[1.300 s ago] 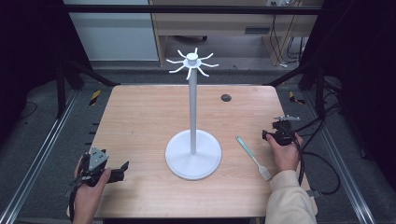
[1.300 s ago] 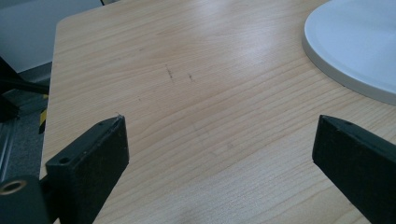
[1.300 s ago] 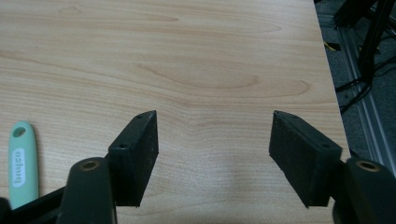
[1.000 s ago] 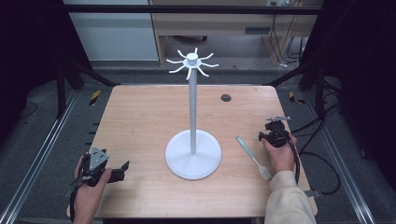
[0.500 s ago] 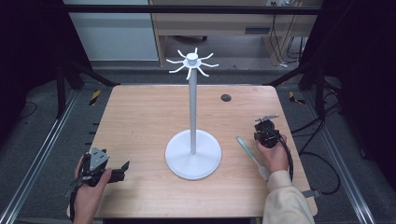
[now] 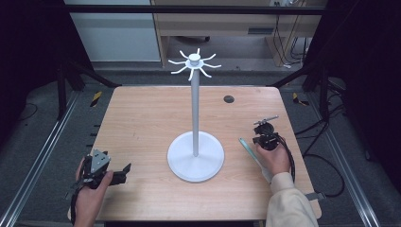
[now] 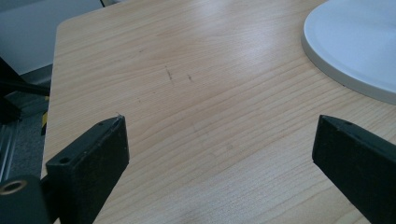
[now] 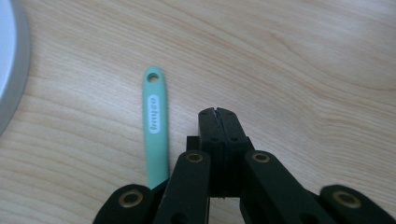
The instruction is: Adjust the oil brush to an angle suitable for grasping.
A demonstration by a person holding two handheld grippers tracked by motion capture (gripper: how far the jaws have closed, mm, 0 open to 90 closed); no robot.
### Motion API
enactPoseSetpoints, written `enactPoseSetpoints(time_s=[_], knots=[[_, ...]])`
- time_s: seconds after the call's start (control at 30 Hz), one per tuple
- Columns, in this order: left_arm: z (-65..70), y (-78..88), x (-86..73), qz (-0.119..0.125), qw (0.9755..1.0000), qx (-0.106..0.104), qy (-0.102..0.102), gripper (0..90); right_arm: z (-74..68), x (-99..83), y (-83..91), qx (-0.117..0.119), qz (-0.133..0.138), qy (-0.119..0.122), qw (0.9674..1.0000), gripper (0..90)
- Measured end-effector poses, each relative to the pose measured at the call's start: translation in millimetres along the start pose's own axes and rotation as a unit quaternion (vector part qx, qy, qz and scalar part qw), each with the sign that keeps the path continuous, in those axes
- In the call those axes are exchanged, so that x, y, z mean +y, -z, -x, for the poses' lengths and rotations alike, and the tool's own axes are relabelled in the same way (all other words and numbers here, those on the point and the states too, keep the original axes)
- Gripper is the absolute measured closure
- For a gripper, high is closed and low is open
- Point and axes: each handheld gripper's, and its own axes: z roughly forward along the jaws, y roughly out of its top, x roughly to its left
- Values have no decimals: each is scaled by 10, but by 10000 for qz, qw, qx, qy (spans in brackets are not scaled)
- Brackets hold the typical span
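The left gripper (image 6: 124, 169) rests at the near left corner of the table (image 6: 142, 118), jaws spread wide over bare wood, with the rim of the stand's base (image 7: 355, 51) just ahead to one side. It looks idle.

The right gripper (image 8: 218, 113) hovers low at the right side, jaws pressed together and holding nothing. Just beside it lies the green handle (image 8: 155, 126), flat on the table, its hang hole pointing away from the person toward the far edge.

The step in hand seems to be the approach to the handle. Next, I judge, the jaws must part, shift sideways to straddle the handle, and close.

Farther off, the stand (image 6: 195, 109) rises from the table's middle, its hooks (image 6: 194, 65) bare.
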Motion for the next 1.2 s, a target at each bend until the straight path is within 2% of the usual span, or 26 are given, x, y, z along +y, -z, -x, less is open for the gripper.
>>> enactPoseSetpoints(time_s=[0.23, 0.67, 0.73, 0.83, 0.93, 0.97, 1.1, 1.2], knots=[[4, -1, 2, -10, 10000, -16, -17, 34, -52, 1, -80, 244, -211, 34, 9995, 900], [5, -2, 3, -10, 10000, -18, -22, 34, -100, 15, -131, 351, -259, 130, 9990, 900], [5, -2, 3, -14, 10000, -18, -25, 34, -104, 10, -132, 480, -258, 91, 9985, 900], [7, -2, 3, -16, 10000, -22, -32, 34, -135, 11, -133, 584, -255, 183, 9978, 900], [9, -3, 3, -8, 10000, -27, -24, 34, -215, 15, -122, 769, -290, 404, 9958, 900], [9, -3, 3, -8, 10000, -27, -24, 34, -215, 15, -122, 769, -290, 404, 9958, 900], [7, -2, 2, -21, 10000, -32, -38, 35, -300, 0, -108, 1009, -349, 504, 9930, 900], [11, -3, 3, -10, 10000, -27, -32, 35, -337, -8, -99, 1134, -394, 684, 9904, 900]])
